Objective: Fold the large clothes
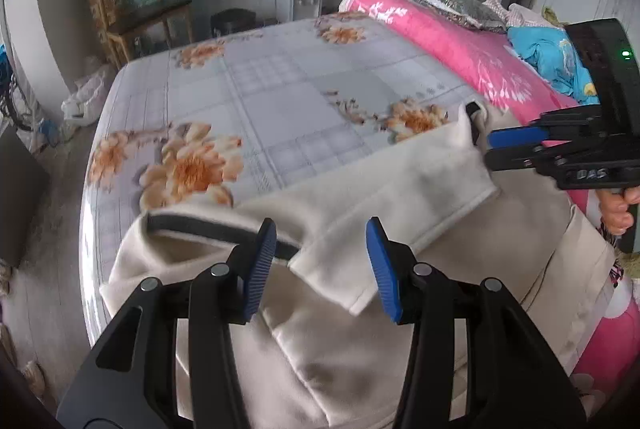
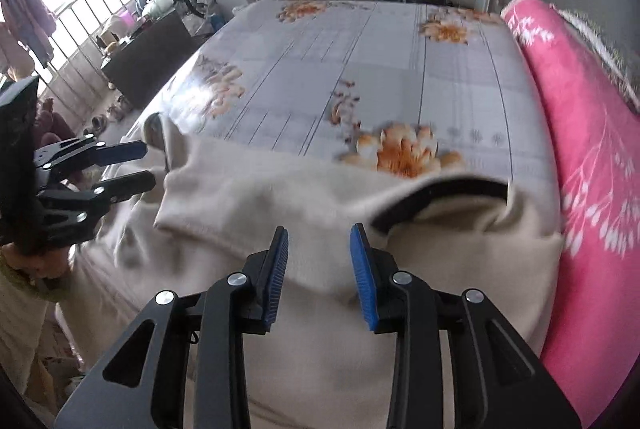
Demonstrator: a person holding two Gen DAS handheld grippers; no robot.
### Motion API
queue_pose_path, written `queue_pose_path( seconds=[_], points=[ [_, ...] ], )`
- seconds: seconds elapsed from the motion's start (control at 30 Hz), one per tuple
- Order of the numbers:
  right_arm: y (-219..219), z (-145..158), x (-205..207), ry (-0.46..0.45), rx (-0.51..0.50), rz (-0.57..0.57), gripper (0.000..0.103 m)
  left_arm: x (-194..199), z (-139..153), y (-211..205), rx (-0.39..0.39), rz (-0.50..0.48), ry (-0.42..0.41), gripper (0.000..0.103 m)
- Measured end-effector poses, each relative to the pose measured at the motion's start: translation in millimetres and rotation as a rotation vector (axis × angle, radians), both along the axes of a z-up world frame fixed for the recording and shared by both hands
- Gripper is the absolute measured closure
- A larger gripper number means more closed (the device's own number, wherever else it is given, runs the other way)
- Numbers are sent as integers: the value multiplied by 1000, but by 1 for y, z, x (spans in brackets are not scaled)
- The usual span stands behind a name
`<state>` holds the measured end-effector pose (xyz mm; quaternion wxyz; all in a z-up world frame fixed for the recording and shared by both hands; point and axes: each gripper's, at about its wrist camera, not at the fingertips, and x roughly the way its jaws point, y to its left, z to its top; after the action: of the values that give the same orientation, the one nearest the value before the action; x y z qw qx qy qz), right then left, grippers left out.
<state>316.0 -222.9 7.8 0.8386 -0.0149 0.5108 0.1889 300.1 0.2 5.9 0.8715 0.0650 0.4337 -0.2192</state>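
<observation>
**Both claws spread above a half-folded cream coat**

The cream coat point(image 1: 360, 213) lies across the lower half of both views, on the flowered sheet point(image 1: 260, 85) of the bed, its near part hanging toward the bottom edge. A sleeve or flap is turned over the body, and a dark-lined opening shows at lower left in the left view and at centre right in the right view.

What could go wrong: neither claw has cloth in it, so the turned-over flap is held only by its own weight. It looks thick and springy, and may slide back or bunch if a claw brushes it. A pinch that takes only the top layer would drag the fold crooked. The coat's right edge lies against the pink quilt point(image 2: 592, 133), which a careless grab could catch too. The blur suggests quick motion, which makes a clean pinch harder.

The left claw point(image 1: 320, 265) hovers low over the coat, fingers spread wide, pointing up the frame toward the far side of the bed. The right claw point(image 2: 320, 277) sits likewise, spread a little less, nothing between its pads. Each appears at the other's side edge, aimed inward at the coat's far corners.
</observation>
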Motion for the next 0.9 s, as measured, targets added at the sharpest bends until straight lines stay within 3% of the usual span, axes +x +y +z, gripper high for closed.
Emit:
queue_pose_path(
  seconds=[0.1, 0.23, 0.27, 0.4, 0.5, 0.6, 0.63, 0.73, 0.87, 0.9],
  points=[
    [2, -16, 17, 1, -5, -15, 70, 14, -6, -7, -24, 25, 16, 58],
    [1, -46, 33, 48, -3, -43, 70, 43, -44, -12, 28, 93, 115, 56],
    [-1, -47, 34, 50, 14, -49, 70, 45, -49, -10, 10, 94, 121, 55],
    [-3, -32, 25, 49, 4, -56, 68, 41, -36, -1, -7, 97, 109, 57],
    [3, -19, 4, 11, 1, 1, 67, 22, -22, 0, -12, 17, 68, 57],
    [14, -41, -5, 39, -98, 37, 67, 8, -33, -13, 70, -48, 97, 51],
    [16, -46, -7, 23, -109, 43, 67, 3, -45, -22, 170, -43, 87, 50],
    [14, -39, -7, 43, -101, 19, 66, -5, -44, -30, 245, -40, 38, 48],
    [7, -1, -36, 3, -36, -4, 65, -20, -15, -13, 168, 10, 30, 48],
    [6, 9, -49, -10, -19, 0, 59, -30, -4, -5, 155, 27, 21, 48]
  ],
)
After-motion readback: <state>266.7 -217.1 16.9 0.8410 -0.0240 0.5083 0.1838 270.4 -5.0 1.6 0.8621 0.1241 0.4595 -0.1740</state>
